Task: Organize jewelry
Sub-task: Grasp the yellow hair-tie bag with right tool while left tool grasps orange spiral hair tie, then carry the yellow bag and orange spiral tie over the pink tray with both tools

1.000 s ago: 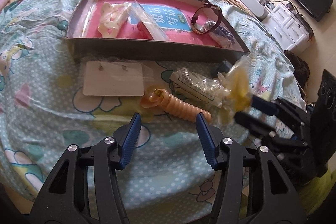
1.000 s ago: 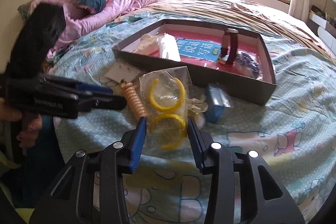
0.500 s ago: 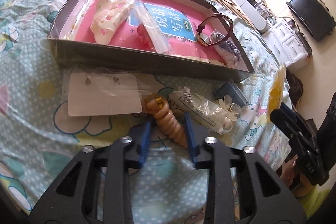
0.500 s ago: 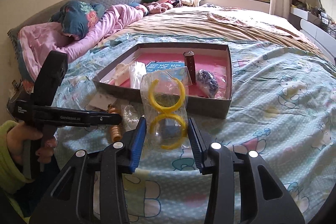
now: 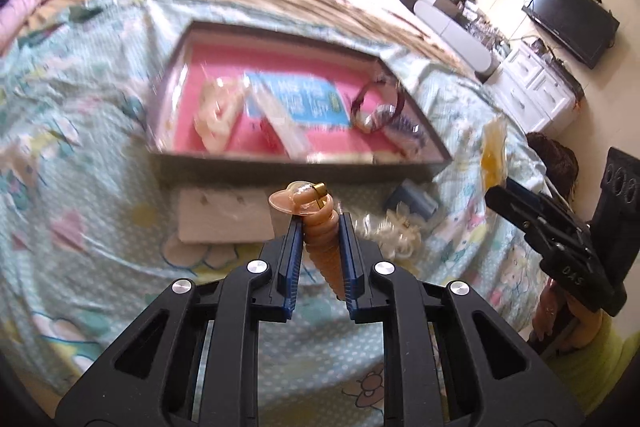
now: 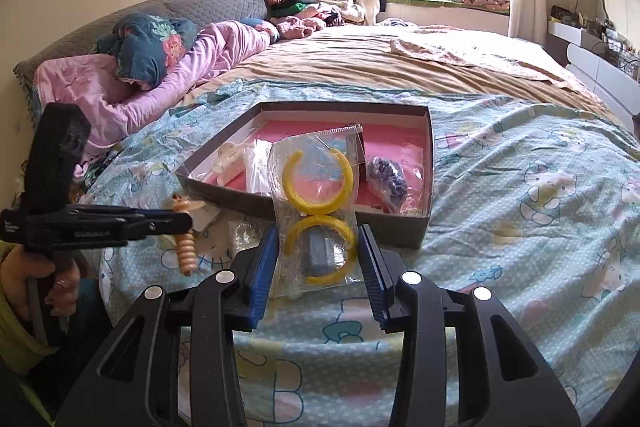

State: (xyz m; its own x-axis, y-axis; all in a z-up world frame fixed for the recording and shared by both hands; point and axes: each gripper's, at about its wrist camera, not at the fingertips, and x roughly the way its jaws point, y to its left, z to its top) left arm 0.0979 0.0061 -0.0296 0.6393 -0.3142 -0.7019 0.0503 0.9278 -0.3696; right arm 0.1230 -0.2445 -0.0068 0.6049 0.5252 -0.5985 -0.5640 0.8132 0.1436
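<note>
The left gripper (image 5: 319, 223) is pinching the orange spiral hair tie (image 5: 322, 239), lifted clear of the bedspread (image 5: 100, 267). The right gripper (image 6: 318, 247) is clamping the clear bag of yellow bracelets (image 6: 316, 203) upright; the jewelry box (image 6: 428, 227) is lying just beyond both claws.

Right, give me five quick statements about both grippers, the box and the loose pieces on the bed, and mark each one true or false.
1. The left gripper is shut on the orange spiral hair tie. True.
2. The right gripper holds a clear bag of yellow rings. True.
3. The open box has a green lining. False: the lining is pink.
4. The white earring card lies inside the box. False: it lies on the bedsheet in front of the box.
5. The dark red bracelet lies on the bedsheet. False: it is inside the box.
</note>
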